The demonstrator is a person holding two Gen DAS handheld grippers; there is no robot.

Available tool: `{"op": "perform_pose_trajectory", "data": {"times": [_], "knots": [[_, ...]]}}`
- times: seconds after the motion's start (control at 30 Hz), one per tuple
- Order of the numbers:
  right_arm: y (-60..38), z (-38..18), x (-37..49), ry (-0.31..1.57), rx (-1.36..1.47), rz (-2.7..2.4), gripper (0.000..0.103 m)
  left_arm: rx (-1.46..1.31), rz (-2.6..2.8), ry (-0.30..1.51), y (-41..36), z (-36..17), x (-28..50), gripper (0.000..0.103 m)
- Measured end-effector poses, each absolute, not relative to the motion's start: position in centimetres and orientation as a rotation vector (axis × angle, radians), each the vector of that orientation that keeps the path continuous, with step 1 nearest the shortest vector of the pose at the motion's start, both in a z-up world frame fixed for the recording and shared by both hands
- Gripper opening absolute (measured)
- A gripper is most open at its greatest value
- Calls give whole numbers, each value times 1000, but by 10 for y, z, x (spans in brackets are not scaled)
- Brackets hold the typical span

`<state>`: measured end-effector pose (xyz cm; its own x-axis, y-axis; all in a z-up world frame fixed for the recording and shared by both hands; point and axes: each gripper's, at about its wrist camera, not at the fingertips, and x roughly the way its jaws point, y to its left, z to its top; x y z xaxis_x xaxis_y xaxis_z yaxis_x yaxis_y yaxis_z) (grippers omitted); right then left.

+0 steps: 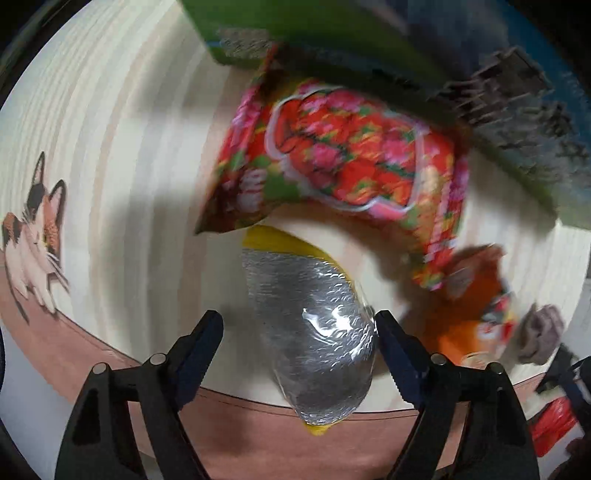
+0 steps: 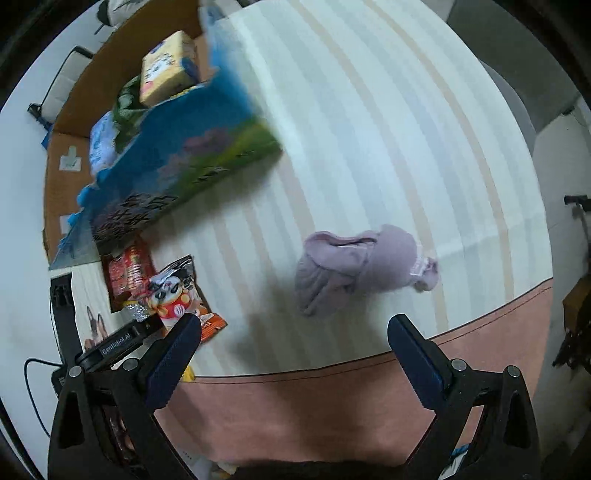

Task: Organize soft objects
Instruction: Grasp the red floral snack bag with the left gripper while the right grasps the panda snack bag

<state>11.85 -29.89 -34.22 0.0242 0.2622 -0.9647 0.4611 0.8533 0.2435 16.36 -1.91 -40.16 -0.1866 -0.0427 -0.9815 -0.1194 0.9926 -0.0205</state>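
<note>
glossy silver foil packet (image 1: 317, 332); soft matt mauve cloth bundle (image 2: 354, 266).

Items counted across both views:
- Snack packets: three: one floral red (image 1: 354, 158), one orange (image 1: 476, 317), one silver-and-yellow (image 1: 314, 332).
- Cloth bundle (image 2: 362, 266): one, mauve.
- Printed box (image 2: 192, 162): one.
- Cardboard carton (image 2: 74, 122): one, holding one tissue pack (image 2: 166, 70).
- Grippers: two.

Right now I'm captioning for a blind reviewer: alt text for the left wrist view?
The open left gripper straddles a silver-and-yellow snack packet on a striped tablecloth. Beyond lie a red floral snack bag, an orange packet and a green box.
</note>
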Motion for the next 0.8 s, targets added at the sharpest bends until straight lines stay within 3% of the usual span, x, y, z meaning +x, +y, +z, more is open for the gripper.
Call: {"op": "perform_pose_trajectory", "data": {"times": [0.3, 0.67, 0.77, 0.8], "knots": [[-316, -357, 123, 1560, 652, -212, 103, -138, 77, 1712, 5, -379, 153, 83], [-183, -395, 192, 1671, 493, 196, 102, -223, 121, 1671, 27, -345, 158, 83], [-159, -408, 199, 1693, 412, 239, 77, -314, 146, 1640, 41, -336, 170, 83], [-154, -411, 199, 1704, 386, 246, 57, -336, 144, 1637, 43, -336, 176, 83]]}}
